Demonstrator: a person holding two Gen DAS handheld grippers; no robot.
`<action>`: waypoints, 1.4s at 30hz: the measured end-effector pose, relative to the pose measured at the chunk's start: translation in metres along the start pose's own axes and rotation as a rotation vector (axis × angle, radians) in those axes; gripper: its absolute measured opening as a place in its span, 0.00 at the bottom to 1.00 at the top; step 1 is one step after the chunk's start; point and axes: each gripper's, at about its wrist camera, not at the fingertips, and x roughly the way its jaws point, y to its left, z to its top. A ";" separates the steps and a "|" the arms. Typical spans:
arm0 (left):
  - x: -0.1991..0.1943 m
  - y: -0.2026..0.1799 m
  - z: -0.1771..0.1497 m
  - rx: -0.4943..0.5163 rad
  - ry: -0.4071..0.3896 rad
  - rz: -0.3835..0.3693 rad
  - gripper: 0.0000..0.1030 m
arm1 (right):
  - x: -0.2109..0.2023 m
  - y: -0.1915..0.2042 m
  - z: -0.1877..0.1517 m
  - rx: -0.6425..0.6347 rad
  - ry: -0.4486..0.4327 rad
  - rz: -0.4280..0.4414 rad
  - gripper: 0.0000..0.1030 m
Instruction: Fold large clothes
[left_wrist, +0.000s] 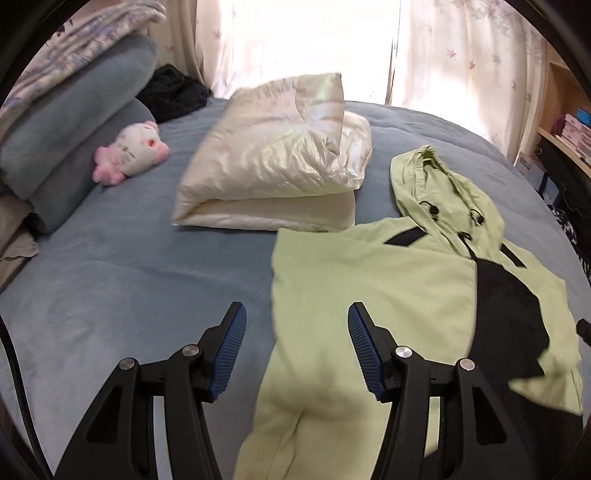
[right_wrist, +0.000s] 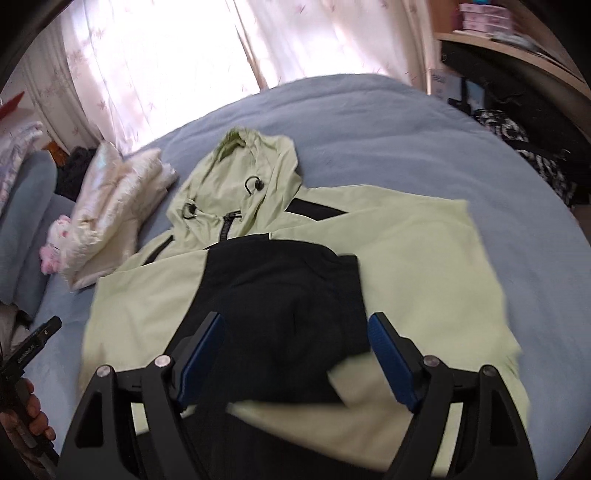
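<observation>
Bedroom: bed (left_wrist: 129, 266), curtains (left_wrist: 461, 55), plush toy (left_wrist: 129, 151)

Hooded jacket (left_wrist: 373, 280): lower hem runs off bottom edge in left wrist view, right part behind gripper frame; near fabric smeared by motion blur. In right wrist view jacket bottom hidden behind right gripper (right_wrist: 295, 354) body. Plush toy (right_wrist: 55, 243): mostly hidden behind folded cream puffer jacket (right_wrist: 110, 218) in right wrist view. Shelf boxes (left_wrist: 576, 129): labels too small to read. Hand (right_wrist: 35, 413) at left edge: cut off, only fingers show. Dark garment (left_wrist: 171, 92) by curtain: kind unclear. Patterned black-and-white item (right_wrist: 532, 155) past bed: unclear, cropped by lens rim.
</observation>
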 end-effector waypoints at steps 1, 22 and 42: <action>-0.016 0.003 -0.007 0.005 -0.008 -0.006 0.54 | -0.012 -0.002 -0.005 0.006 -0.009 0.005 0.78; -0.143 0.059 -0.157 0.082 0.068 -0.039 0.59 | -0.170 -0.086 -0.144 -0.059 -0.063 -0.044 0.78; -0.110 0.110 -0.236 0.015 0.259 -0.247 0.65 | -0.158 -0.199 -0.213 0.167 0.090 -0.075 0.79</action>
